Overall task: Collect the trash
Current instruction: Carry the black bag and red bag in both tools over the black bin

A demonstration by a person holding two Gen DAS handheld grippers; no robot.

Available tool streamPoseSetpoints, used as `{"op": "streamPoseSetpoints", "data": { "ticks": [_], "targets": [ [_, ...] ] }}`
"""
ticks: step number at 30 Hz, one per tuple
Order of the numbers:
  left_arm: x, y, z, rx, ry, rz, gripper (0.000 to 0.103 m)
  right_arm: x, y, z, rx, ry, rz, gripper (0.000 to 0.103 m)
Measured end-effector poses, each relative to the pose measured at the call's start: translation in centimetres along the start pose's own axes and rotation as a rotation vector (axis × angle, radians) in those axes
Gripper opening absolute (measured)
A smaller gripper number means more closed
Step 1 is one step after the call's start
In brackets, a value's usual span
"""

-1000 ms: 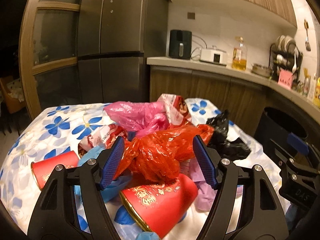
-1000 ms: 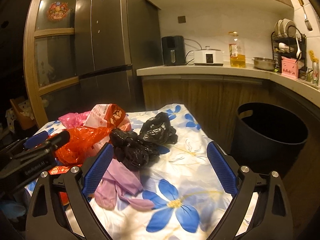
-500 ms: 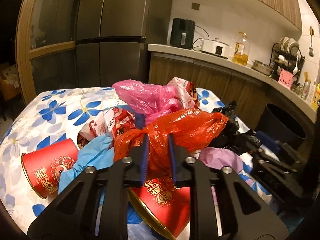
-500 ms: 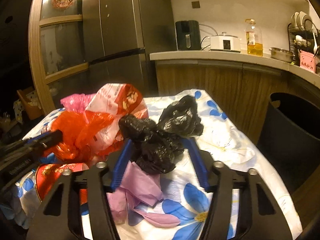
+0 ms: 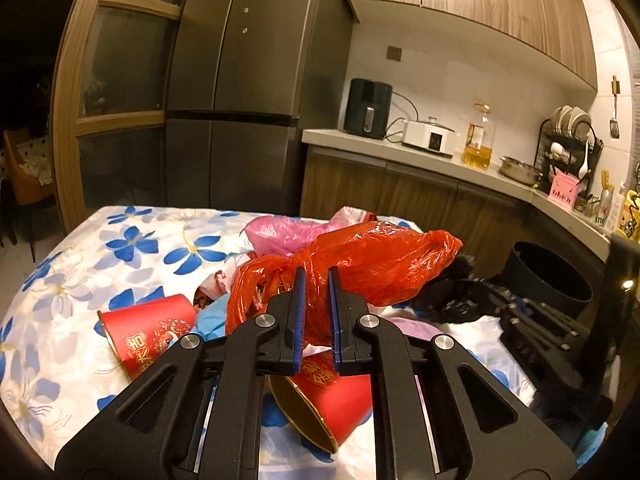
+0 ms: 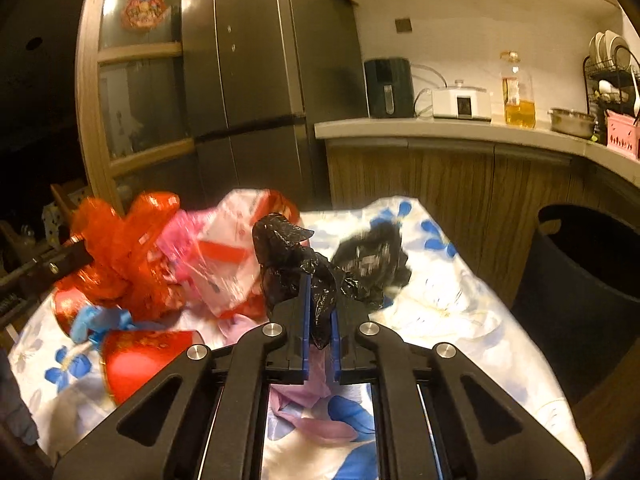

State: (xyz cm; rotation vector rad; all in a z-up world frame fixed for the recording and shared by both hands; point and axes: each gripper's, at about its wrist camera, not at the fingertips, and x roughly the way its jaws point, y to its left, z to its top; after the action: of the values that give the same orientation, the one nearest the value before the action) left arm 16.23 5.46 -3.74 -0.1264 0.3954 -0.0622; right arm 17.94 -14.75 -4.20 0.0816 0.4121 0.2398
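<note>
My left gripper (image 5: 317,280) is shut on a red plastic bag (image 5: 372,264) and holds it lifted above the trash pile on the flowered table (image 5: 120,248). My right gripper (image 6: 320,292) is shut on a crumpled black plastic bag (image 6: 288,256), raised off the table. A second black bag (image 6: 372,256) lies on the cloth beyond it. Red paper cups (image 5: 148,332) (image 6: 144,356), a pink bag (image 5: 280,232), a blue glove (image 6: 96,320) and a purple bag (image 6: 308,396) lie on the table. The red bag also shows in the right wrist view (image 6: 120,248).
A dark round bin (image 6: 584,280) stands on the floor right of the table; it also shows in the left wrist view (image 5: 548,276). A kitchen counter (image 5: 420,156) with appliances and an oil bottle runs behind. A tall fridge (image 5: 240,100) stands at the back.
Both grippers went from open to shut: the left closed on the red bag, the right on the black bag. Both bags have been lifted off the pile.
</note>
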Motion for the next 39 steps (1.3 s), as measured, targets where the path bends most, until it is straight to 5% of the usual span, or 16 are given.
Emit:
{"op": "streamPoseSetpoints", "data": {
  "ticks": [16, 39],
  "targets": [
    [-3.2, -4.7, 0.5, 0.030, -0.039, -0.062, 0.010, -8.8, -4.1, 2.3, 0.077, -0.143, -0.010, 0.009],
    [0.9, -21.3, 4.1, 0.150, -0.126, -0.381, 0.010, -13.9, -15.7, 4.1, 0.147, -0.281, -0.329, 0.009]
  ]
}}
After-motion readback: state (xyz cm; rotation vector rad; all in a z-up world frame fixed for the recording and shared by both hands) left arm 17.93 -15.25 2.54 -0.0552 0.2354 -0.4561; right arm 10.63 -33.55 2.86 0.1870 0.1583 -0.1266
